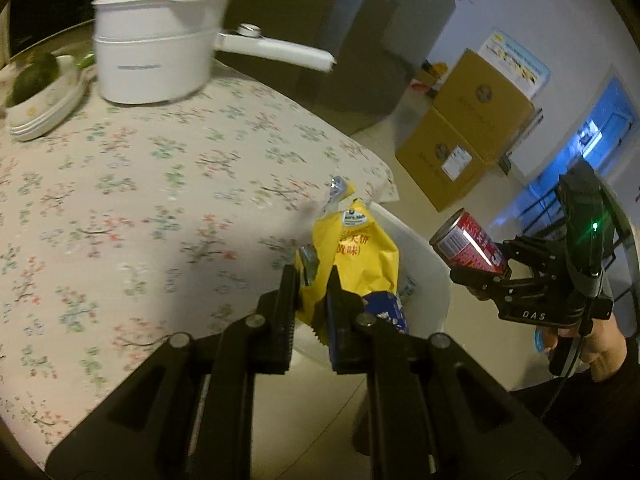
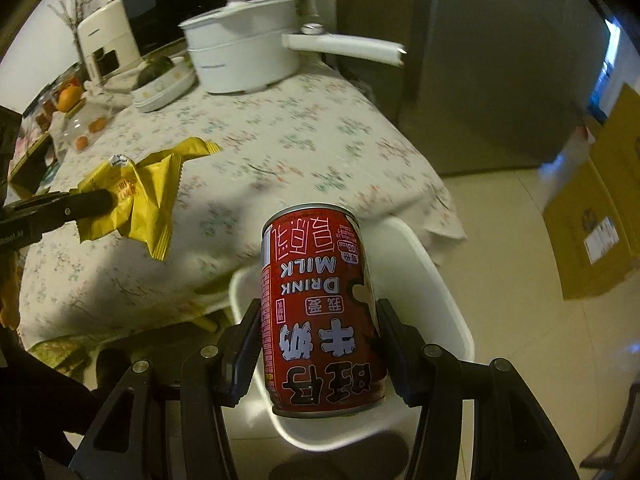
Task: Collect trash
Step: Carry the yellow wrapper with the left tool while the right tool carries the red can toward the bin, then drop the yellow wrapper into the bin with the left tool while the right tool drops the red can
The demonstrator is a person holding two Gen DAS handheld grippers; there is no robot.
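Left gripper (image 1: 314,280): clamped on yellow snack wrapper (image 1: 352,256), black fingers pinching the crumpled foil near its lower half. Wrapper held in the air above white bin (image 1: 424,256), upper end sticking up past the fingertips. Same wrapper in the right wrist view (image 2: 148,196), hanging off the gripper tip out over the tablecloth edge.

Right gripper (image 2: 318,312): closed on red milk can (image 2: 320,308), one pad against each side of the can body. Can tilted, printed label reading upside down, suspended over the bin's open mouth (image 2: 448,280). In the left wrist view, can (image 1: 468,246) jutting from the right gripper (image 1: 486,270), hand (image 1: 596,350) on its handle, dark sleeve below.

White bin: on pale tiled floor, just beside the table corner, rim partly under the hanging cloth. Blue packaging (image 1: 386,312) visible inside, partly hidden.

Table: covered by floral tablecloth (image 1: 160,184). White pot with lid and long handle (image 1: 160,44) at far side; stacked bowls with a dark green fruit (image 1: 44,92) beside it. Small orange fruits (image 2: 90,128) further along, blurred.

Background: cardboard boxes (image 1: 464,128) stacked against the wall, well apart from the bin.
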